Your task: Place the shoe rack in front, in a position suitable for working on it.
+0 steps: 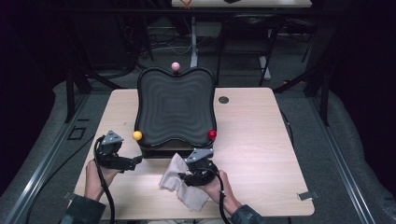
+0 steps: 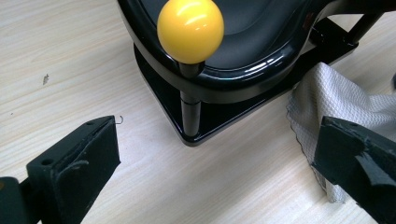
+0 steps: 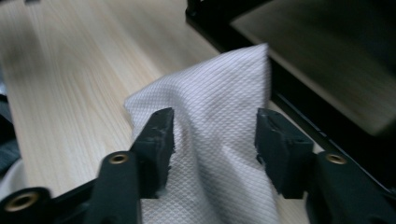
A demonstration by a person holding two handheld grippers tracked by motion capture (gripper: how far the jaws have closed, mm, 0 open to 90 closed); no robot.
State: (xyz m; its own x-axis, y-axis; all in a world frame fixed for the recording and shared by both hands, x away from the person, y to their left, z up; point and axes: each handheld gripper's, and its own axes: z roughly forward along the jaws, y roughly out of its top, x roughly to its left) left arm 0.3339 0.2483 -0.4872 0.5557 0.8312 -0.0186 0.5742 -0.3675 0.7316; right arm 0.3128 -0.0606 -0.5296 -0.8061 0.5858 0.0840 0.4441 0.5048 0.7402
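A black glossy tray (image 1: pixel 175 107) with a wavy ridged surface stands tilted on a black base at the table's middle. Round knobs sit at its corners: yellow (image 1: pixel 137 135) (image 2: pixel 190 30), red (image 1: pixel 212 134) and pink (image 1: pixel 175 66). In front of the base lies a crumpled white cloth (image 1: pixel 173 175) (image 2: pixel 327 98) (image 3: pixel 215 107). My right gripper (image 1: pixel 183 176) (image 3: pixel 215 135) is over the cloth, open, with a raised fold between its jaws. My left gripper (image 1: pixel 133 162) (image 2: pixel 219 140) stands wide open near the yellow knob, holding nothing.
The wooden table (image 1: pixel 261 140) has a round cable hole (image 1: pixel 223 100) behind the tray on the right. Bare wood stretches right of the tray. Dark frames and another desk stand beyond the far edge.
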